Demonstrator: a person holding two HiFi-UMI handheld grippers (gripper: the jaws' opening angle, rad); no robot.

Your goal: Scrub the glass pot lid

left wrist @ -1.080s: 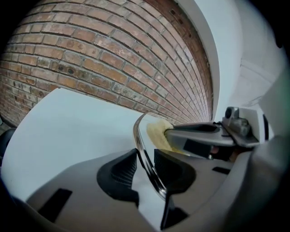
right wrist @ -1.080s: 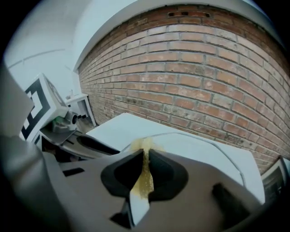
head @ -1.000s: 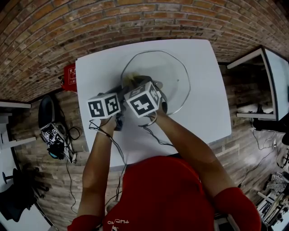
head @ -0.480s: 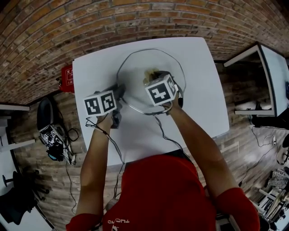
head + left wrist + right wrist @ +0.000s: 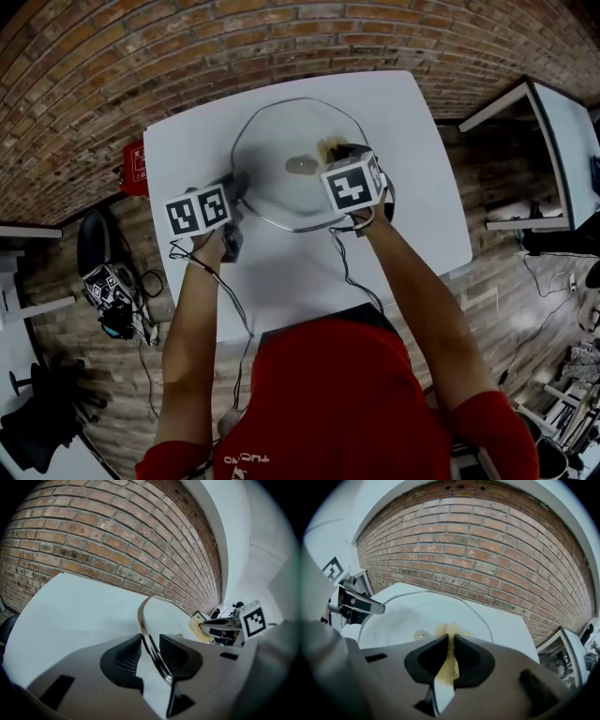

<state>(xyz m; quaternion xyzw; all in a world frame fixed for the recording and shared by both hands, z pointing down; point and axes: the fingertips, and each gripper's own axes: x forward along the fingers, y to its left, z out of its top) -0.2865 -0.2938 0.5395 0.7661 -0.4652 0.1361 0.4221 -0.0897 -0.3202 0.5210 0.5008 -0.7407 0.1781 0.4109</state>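
A large round glass pot lid (image 5: 281, 131) fills the middle of the white rectangular tabletop (image 5: 427, 197). Bare strips lie open to its right and along the near edge. A red brick wall (image 5: 187, 47) closes the far side.

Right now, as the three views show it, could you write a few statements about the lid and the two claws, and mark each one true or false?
1. The left claw is closed on the rim of the lid. True.
2. The right claw holds nothing. False: it is shut on a yellow sponge.
3. The lid is on a white table. True.
4. The sponge is on bare table, away from the lid. False: it is over the glass, to the right of the knob in the head view.
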